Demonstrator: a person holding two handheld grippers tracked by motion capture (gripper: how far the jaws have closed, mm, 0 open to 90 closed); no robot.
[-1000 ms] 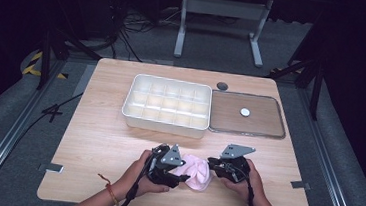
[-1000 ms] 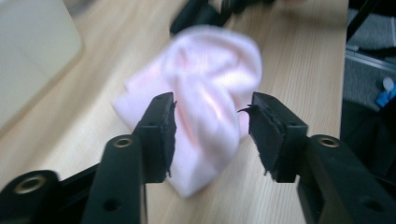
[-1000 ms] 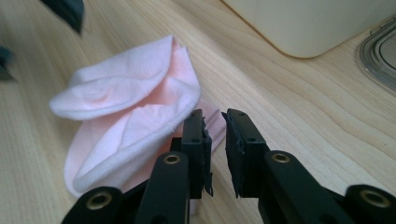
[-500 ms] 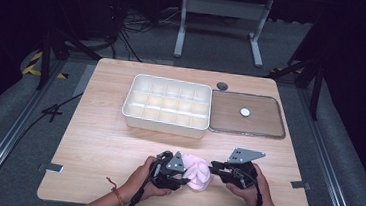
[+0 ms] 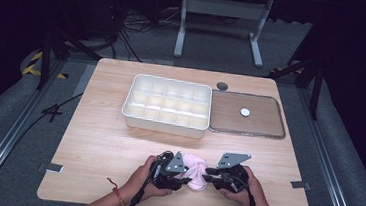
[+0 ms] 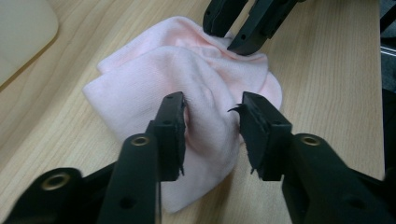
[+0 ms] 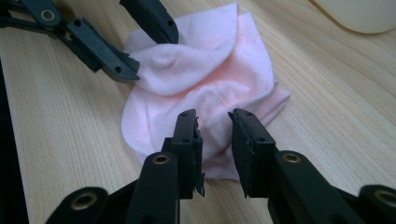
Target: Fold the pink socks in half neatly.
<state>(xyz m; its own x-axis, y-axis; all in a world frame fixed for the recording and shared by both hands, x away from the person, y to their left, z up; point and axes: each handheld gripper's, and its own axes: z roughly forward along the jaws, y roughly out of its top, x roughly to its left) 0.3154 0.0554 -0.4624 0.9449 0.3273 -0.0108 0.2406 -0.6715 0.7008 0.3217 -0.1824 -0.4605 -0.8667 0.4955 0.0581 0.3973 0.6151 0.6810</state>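
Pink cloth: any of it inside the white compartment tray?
No, the pink cloth lies on the wooden table well short of the white compartment tray.

Both forearms enter from the table's near edge and angle inward, the hands low and close together. The left hand (image 5: 145,179), a cord at its wrist, wraps around the left gripper (image 5: 183,176), which points toward the right one. Its jaws have just been closing and now pinch a raised fold of the pink cloth (image 6: 187,88) between their pads. The right hand (image 5: 247,185) holds the right gripper (image 5: 207,174) level, facing left, a grey plate on top. Its jaws have just been opening and stand slightly apart, cloth bunched in the gap; whether the pads press it cannot be told
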